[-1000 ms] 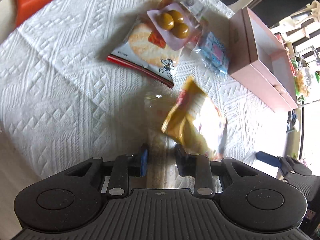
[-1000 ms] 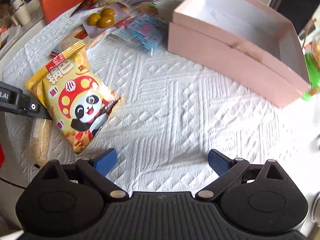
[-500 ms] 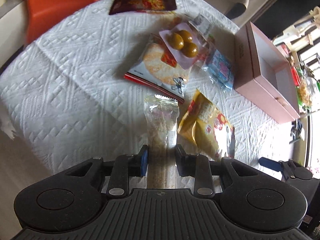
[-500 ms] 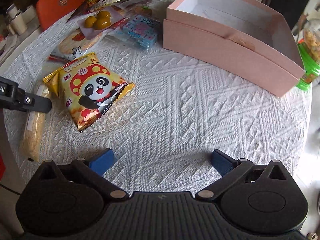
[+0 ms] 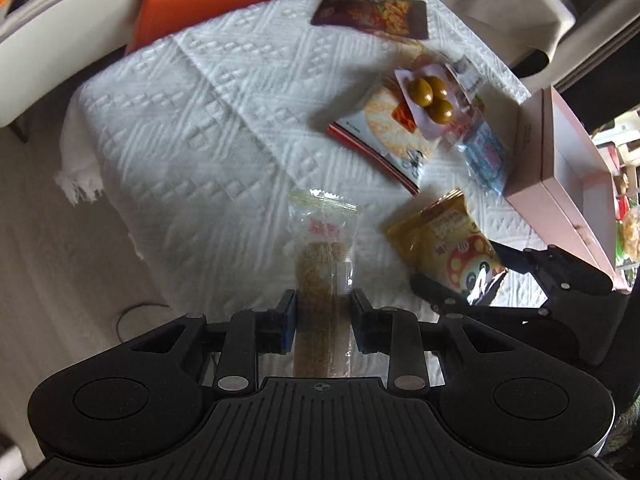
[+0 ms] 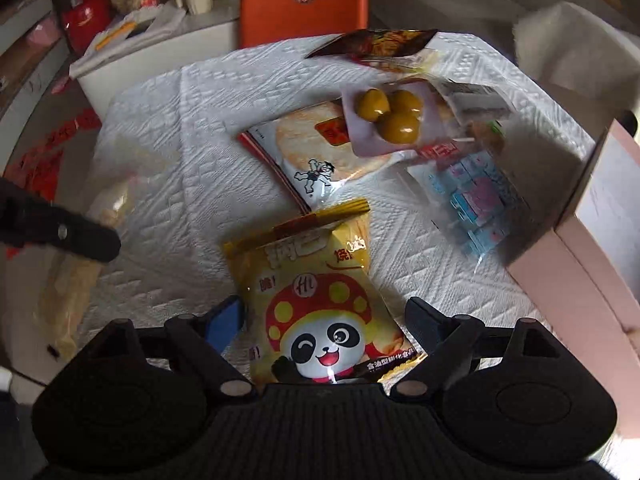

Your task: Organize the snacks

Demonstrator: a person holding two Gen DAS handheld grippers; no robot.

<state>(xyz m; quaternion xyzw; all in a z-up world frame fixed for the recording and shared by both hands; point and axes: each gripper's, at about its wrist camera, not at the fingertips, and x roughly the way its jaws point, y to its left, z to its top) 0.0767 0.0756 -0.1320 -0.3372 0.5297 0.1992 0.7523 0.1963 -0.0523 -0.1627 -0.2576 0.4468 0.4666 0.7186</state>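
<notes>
My left gripper (image 5: 322, 306) is shut on a long clear packet of tan biscuit sticks (image 5: 323, 256) and holds it above the near table edge; the packet also shows in the right wrist view (image 6: 76, 272). My right gripper (image 6: 324, 316) is open, its fingers either side of the yellow panda snack bag (image 6: 320, 300) lying on the white tablecloth (image 6: 192, 128). The bag also shows in the left wrist view (image 5: 448, 236). The pink box (image 6: 592, 248) stands open at the right.
A rice cracker pack (image 6: 316, 152), a packet of green olives (image 6: 392, 116), a blue candy bag (image 6: 476, 204) and a dark snack pouch (image 6: 376, 44) lie beyond. An orange chair (image 6: 304, 0) stands behind the table.
My right gripper has moved left and down over the panda bag, fingers now straddling it. My left gripper has pulled back with the biscuit packet still held.
</notes>
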